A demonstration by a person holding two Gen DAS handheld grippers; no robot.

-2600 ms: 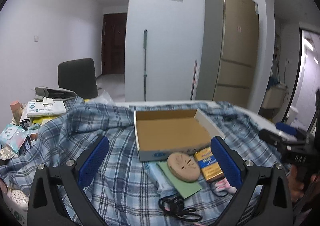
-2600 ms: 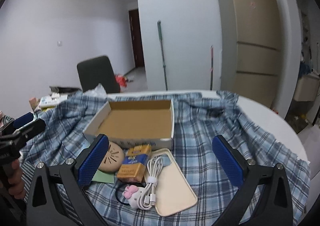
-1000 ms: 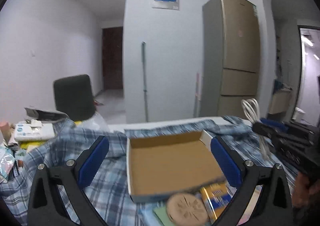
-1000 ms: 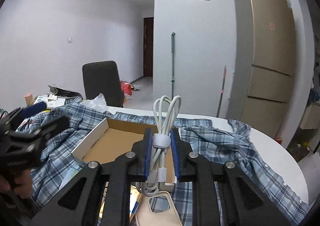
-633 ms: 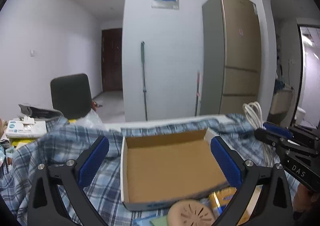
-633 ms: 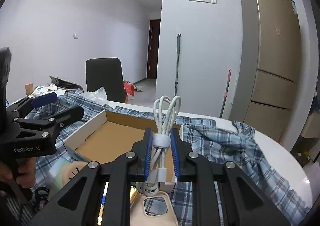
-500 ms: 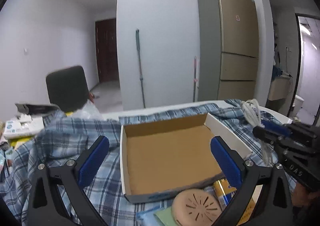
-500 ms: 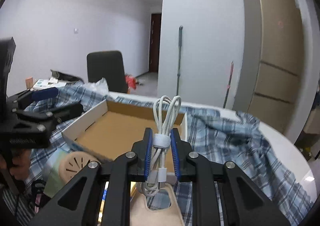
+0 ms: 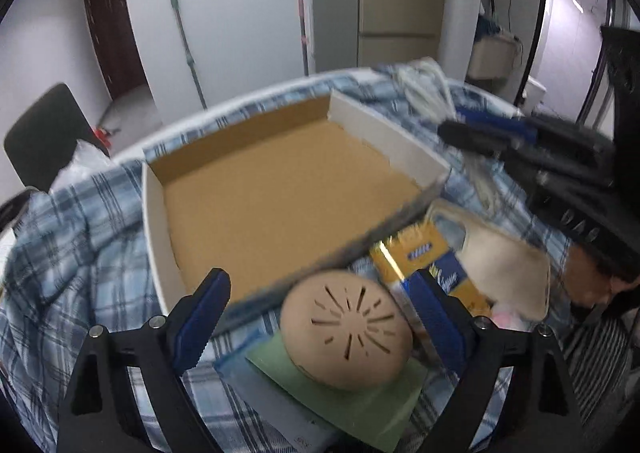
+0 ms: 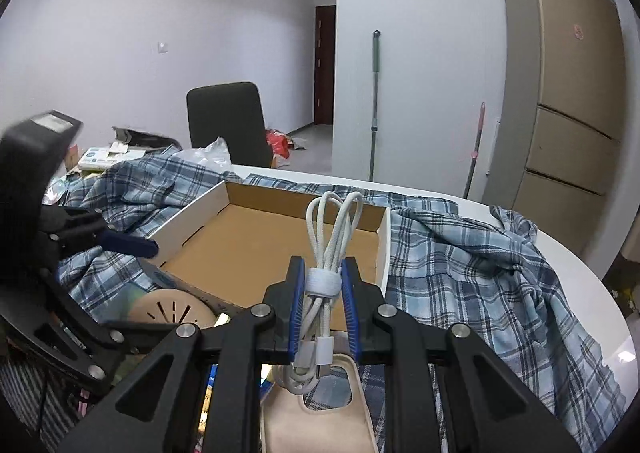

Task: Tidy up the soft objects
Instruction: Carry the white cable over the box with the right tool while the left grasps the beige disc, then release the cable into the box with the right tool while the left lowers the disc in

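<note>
Our right gripper [image 10: 323, 307] is pinched tight on the coiled white cable [image 10: 326, 253], the blue pads pressing its bundled middle where a white strap wraps it. The loops stand upright above the fingers, and the plug ends hang below them, just over the beige phone case [image 10: 316, 425] lying on the plaid cloth [image 10: 472, 273]. Seen from this side, the cable sits in front of the cardboard box [image 10: 256, 241] — near its front right corner, held above the cloth and not inside the box.

Our left gripper [image 9: 320, 305] is spread wide, nothing between its fingers. It hangs low over the round tan disc with slits [image 9: 346, 329], which rests on a green card [image 9: 340, 393] just in front of the box's near wall. The box [image 9: 280, 189] lies open with a bare brown floor. To the disc's right lies a yellow and blue packet [image 9: 424, 261], touching the phone case [image 9: 508, 269] beside it (the left view is blurred here, so finer detail is lost).

In that same view the right gripper [image 9: 492, 133] reaches in from the right with the white cable [image 9: 428, 89] beyond the box's right wall.
</note>
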